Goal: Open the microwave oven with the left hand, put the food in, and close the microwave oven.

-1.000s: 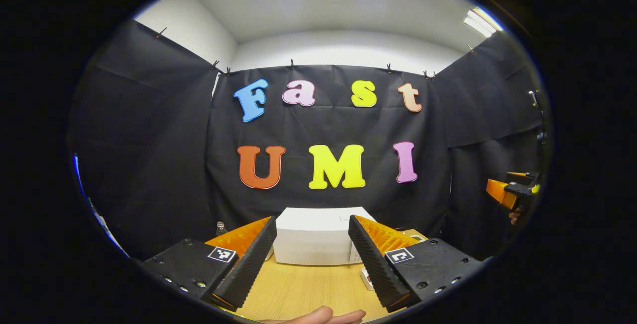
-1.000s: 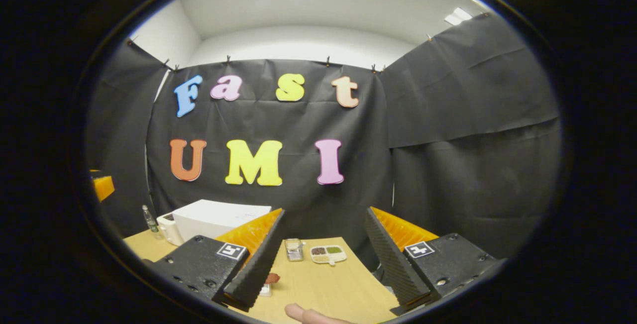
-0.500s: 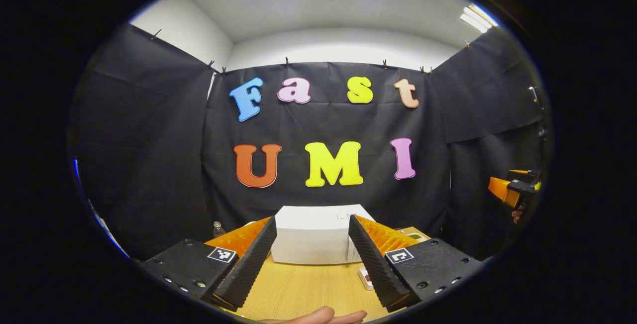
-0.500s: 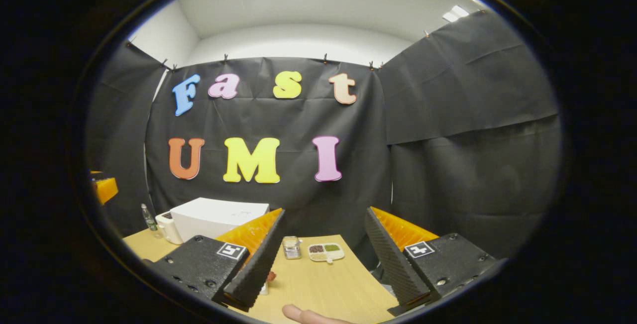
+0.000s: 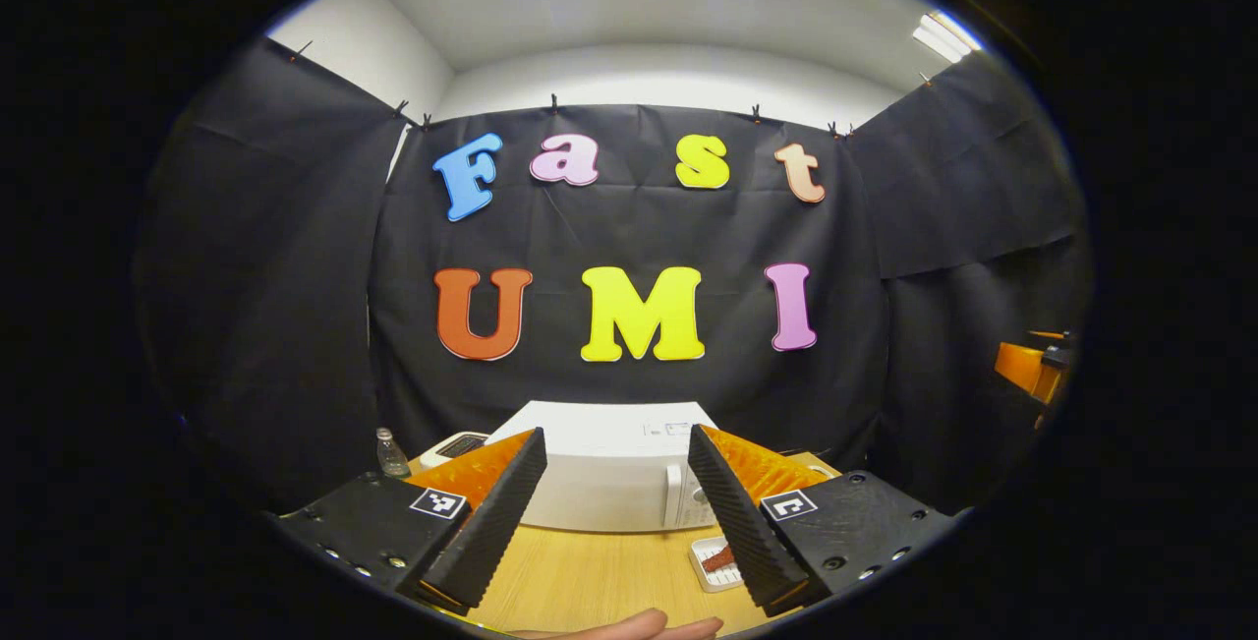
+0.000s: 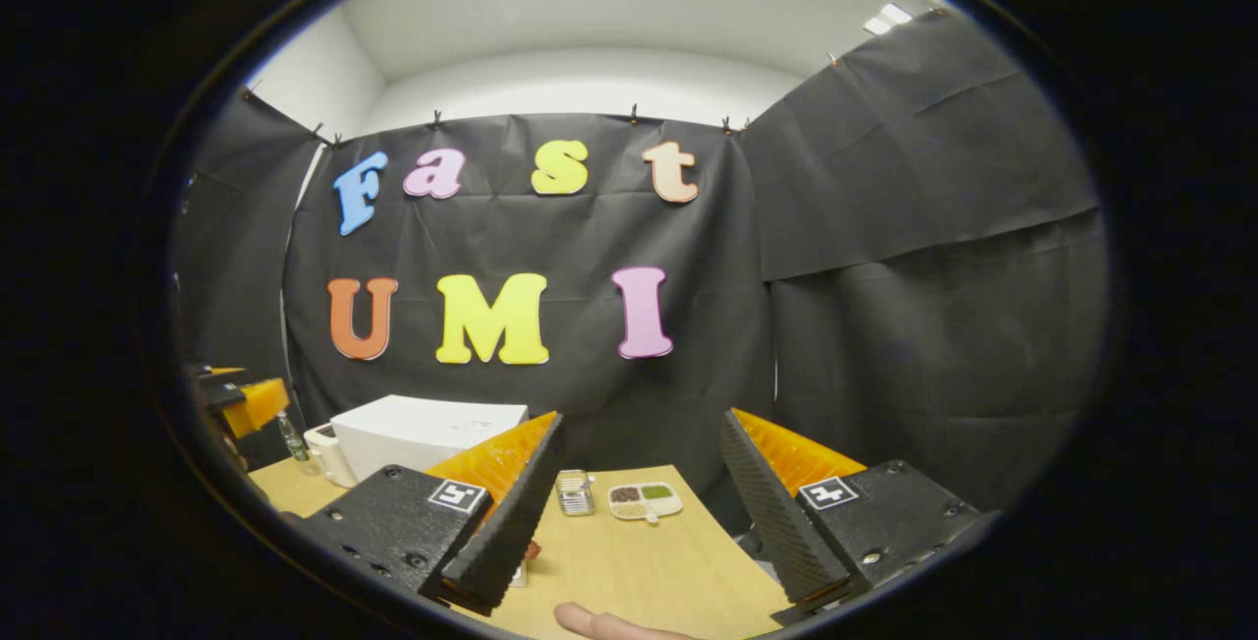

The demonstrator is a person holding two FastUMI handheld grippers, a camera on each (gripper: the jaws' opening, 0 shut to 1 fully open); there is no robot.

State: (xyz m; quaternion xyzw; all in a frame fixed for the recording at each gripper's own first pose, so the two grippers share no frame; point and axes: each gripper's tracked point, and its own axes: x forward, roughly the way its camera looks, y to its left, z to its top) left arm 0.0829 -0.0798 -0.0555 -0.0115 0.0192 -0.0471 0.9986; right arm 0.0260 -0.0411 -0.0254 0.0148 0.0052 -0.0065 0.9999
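A white microwave oven stands shut at the back of the wooden table, straight ahead of my left gripper, which is open and holds nothing. A small white tray of food lies on the table just right of the microwave's front, partly behind one left finger. In the right gripper view the microwave sits at the left, and the food tray peeks out behind one finger of my right gripper, open and empty. My left gripper shows far left there.
A small bottle and a white appliance stand left of the microwave. On the table's far right lie a small metal rack and a divided dish of grains. A fingertip shows at each view's bottom edge.
My left gripper has moved forward and tipped down: the microwave looks larger, its front panel and the food tray now show. The right gripper has barely moved.
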